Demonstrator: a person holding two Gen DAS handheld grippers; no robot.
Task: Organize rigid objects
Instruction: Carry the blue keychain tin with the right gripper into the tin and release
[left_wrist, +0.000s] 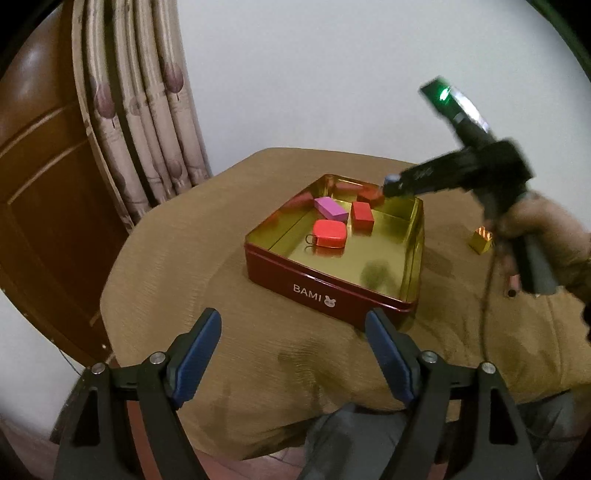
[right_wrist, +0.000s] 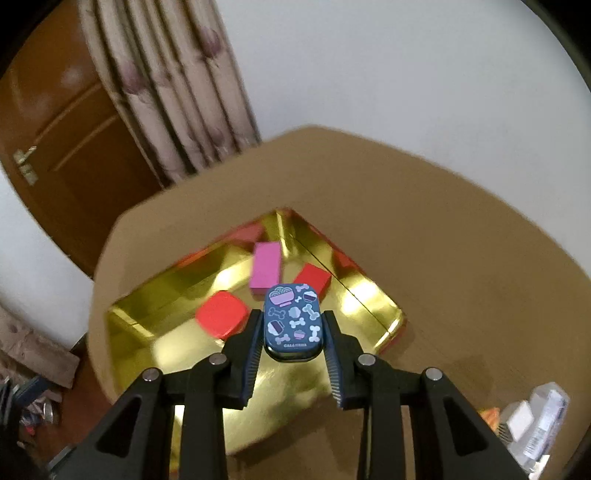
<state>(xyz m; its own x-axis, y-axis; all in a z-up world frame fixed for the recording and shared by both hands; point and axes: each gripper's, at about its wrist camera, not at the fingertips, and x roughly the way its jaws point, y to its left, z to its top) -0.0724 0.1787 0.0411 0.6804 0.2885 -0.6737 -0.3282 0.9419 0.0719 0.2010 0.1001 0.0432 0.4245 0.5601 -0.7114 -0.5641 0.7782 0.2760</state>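
Left wrist view: your left gripper (left_wrist: 293, 354) hangs open and empty, short of the red BAMI tin (left_wrist: 325, 291). Inside the tin lie a pink block (left_wrist: 330, 208), a red block (left_wrist: 362, 216) and a rounded red case (left_wrist: 328, 233). A gold cube (left_wrist: 480, 240) sits right of the tin.

Right wrist view: your right gripper (right_wrist: 293, 325) clamps the blue patterned tin (right_wrist: 293, 319), long axis along the fingers, above the tin's gold floor (right_wrist: 280, 384). Release clear of the rounded case, just left.
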